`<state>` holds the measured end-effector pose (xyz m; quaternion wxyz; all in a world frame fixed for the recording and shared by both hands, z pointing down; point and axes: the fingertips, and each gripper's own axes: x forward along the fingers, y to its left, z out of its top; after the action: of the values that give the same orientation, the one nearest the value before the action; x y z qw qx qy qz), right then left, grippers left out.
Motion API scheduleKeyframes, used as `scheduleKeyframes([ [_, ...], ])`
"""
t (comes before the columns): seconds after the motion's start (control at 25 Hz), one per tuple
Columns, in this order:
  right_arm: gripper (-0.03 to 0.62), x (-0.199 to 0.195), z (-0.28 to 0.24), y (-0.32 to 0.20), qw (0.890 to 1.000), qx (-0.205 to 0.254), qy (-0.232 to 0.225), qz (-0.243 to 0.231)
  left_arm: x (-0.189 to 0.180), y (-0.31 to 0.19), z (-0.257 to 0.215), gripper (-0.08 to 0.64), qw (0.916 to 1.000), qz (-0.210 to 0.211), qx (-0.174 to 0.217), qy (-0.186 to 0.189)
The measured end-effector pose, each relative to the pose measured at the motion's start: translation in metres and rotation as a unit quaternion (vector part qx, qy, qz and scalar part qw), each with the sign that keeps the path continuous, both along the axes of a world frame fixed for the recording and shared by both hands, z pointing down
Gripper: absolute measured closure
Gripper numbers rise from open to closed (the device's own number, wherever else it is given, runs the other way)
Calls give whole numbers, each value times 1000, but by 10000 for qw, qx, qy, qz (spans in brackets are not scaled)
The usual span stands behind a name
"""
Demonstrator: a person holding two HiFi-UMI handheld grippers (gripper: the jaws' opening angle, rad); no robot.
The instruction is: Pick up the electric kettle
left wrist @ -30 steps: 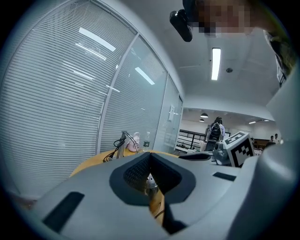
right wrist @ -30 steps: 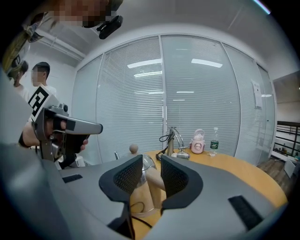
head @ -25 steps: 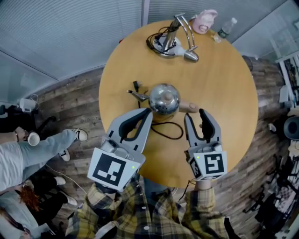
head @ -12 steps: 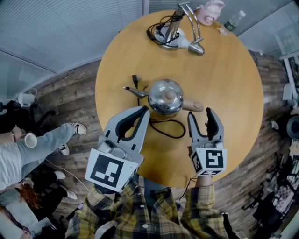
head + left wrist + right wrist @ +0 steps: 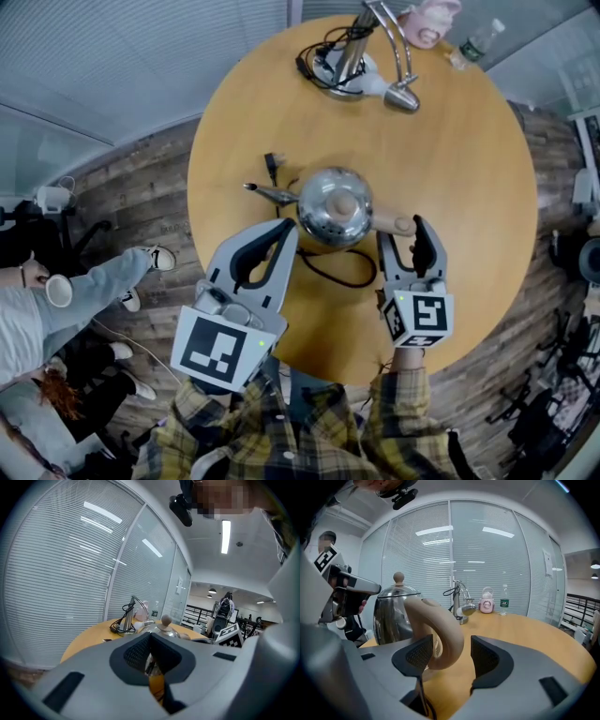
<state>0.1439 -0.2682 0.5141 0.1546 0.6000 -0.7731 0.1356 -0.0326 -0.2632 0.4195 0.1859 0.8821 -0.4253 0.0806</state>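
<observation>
The left gripper (image 5: 284,232), fingers closed, points at the kettle (image 5: 336,211); the right gripper (image 5: 401,232), fingers wide apart, straddles its handle (image 5: 384,223).

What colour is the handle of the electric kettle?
The kettle handle is beige, seen best in the right gripper view.

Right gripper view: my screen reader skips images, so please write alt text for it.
The right gripper's grey jaws stand open around the curved beige handle of a shiny steel electric kettle on a round wooden table, pads not pressing it. Behind stand a chrome desk lamp, a pink container and a clear plastic bottle.
</observation>
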Motion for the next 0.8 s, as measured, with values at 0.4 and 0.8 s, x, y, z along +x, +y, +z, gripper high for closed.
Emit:
scheduleKeyframes([
  [0.4,341,6,-1,-24,9991,287,-16,306,-1,-5,10,556,9999,3,-117,-48],
  [0.8,418,3,4,-37,9983,393,-169,406,-3,-8,13,557,9999,-43,-125,-22],
])
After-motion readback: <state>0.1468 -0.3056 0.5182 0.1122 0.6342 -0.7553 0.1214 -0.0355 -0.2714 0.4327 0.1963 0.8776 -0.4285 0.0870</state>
